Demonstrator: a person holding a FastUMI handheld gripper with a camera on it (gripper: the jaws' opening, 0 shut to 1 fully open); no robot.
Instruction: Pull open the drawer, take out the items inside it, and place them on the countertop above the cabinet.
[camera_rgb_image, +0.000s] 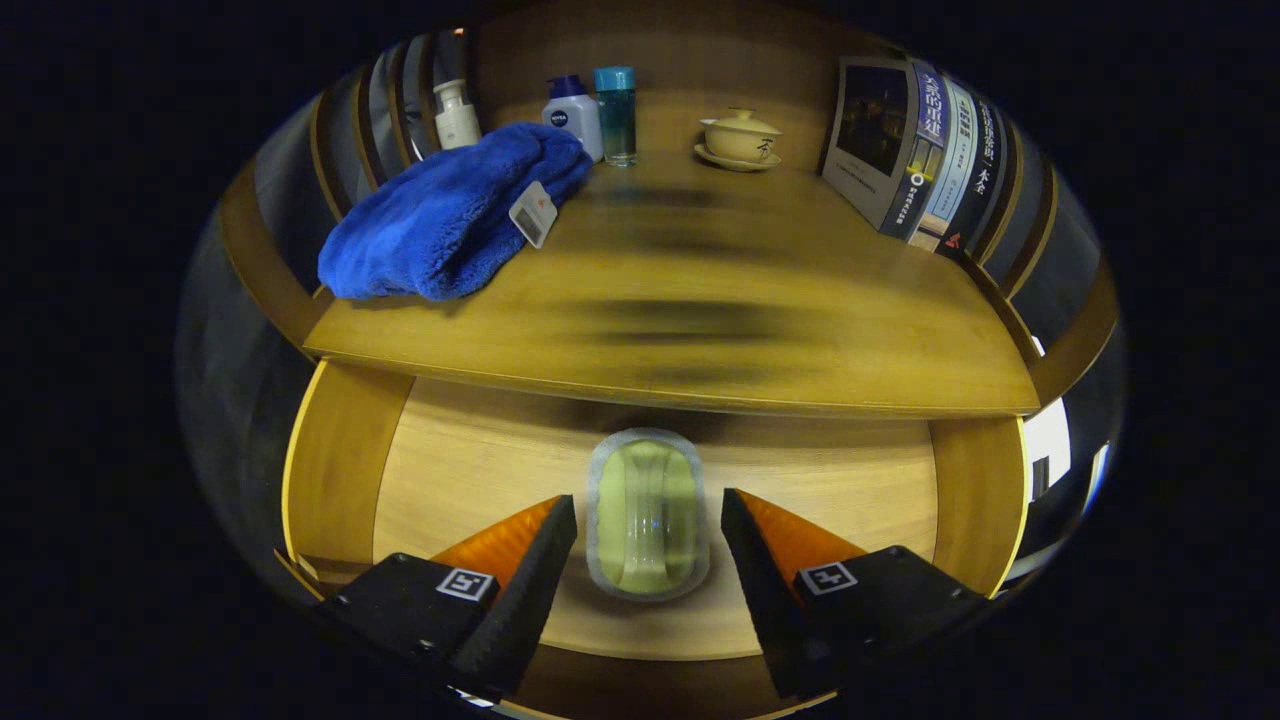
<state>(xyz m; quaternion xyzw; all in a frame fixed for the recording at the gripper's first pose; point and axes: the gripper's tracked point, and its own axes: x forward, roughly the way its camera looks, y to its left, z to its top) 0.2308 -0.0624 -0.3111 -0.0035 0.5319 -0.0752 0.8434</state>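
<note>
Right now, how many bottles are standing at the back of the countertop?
3: a cream pump bottle behind the blue towel, a white bottle with a blue cap beside it, then a teal bottle. The towel could hide more.

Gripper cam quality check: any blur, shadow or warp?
Gripper view: fisheye bows the wooden countertop edge; dark smeared shadow bands cross it; the pale green translucent lidded box in the open wooden drawer looks sharp, with a small glare spot, between the open gripper fingers.
</note>
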